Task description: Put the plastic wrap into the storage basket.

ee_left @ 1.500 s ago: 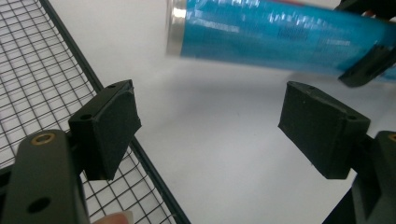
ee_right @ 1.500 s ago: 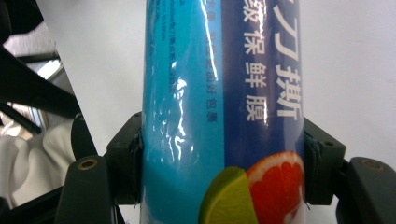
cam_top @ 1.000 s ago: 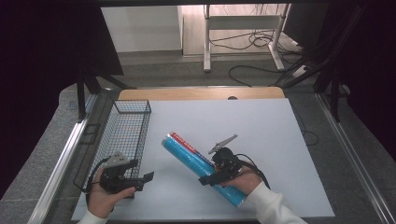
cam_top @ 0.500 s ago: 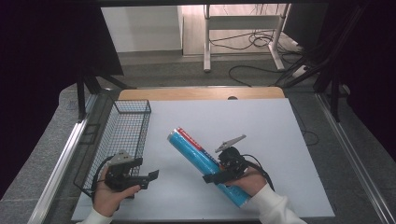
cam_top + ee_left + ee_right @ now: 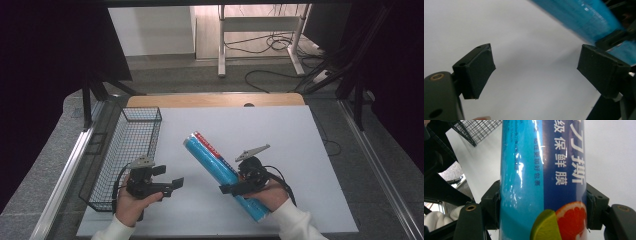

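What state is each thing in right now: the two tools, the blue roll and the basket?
Left tool: open, holding nothing, above the white table.
Right tool: shut on the blue roll, gripping near its lower end.
Blue roll: held, slanting across the table, wrapper intact.
Wire basket: upright at the table's left edge, looks empty.

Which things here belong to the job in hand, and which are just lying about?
In the job:
- blue roll, clamped between the jaws of the right gripper
- left gripper, jaws open, empty, near the roll
- wire basket, likely the drop-off, though that is a guess

Lying about:
- cables on the floor beyond the table
- white stand behind
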`<state>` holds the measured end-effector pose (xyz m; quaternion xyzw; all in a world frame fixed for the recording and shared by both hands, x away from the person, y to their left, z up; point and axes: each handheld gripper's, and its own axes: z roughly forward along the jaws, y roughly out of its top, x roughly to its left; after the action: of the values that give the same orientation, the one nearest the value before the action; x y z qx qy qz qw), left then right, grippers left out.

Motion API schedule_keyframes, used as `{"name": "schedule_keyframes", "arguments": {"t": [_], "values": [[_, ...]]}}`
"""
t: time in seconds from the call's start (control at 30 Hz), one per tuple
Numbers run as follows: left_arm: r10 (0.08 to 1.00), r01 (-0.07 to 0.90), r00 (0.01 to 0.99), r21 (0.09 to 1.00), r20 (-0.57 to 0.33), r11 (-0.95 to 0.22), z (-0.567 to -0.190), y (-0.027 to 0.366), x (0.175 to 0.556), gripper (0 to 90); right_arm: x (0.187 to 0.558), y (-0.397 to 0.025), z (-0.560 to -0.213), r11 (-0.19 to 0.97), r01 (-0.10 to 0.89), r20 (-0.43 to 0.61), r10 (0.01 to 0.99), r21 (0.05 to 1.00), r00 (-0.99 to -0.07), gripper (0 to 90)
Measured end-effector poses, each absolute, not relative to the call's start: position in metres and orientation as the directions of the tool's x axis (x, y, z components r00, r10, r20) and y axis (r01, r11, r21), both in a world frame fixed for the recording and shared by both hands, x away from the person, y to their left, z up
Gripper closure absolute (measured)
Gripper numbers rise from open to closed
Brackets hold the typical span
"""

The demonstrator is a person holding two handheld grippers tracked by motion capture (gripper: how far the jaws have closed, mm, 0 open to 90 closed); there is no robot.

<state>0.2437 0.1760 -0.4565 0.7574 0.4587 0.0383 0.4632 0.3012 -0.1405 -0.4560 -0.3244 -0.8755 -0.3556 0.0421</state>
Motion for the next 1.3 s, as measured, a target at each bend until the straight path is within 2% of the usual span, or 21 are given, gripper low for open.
{"name": "schedule_keyframes", "arguments": {"t": [0.53,1.0,1.3], "values": [[0.546,0.718,0.599,0.695,-0.586,-0.041,-0.469,0.14,0.278,7.9,0.298,-0.139,-0.455,0.516,0.599,0.317,0.534,0.613,-0.784,32.2],[0.462,0.75,0.581,0.662,-0.67,0.018,-0.479,0.121,0.293,6.7,0.295,-0.134,-0.457,0.484,0.586,0.306,0.539,0.65,-0.785,32.2],[0.387,0.774,0.562,0.63,-0.731,0.065,-0.485,0.104,0.3,13.3,0.292,-0.128,-0.458,0.445,0.58,0.316,0.535,0.682,-0.783,32.2]]}}
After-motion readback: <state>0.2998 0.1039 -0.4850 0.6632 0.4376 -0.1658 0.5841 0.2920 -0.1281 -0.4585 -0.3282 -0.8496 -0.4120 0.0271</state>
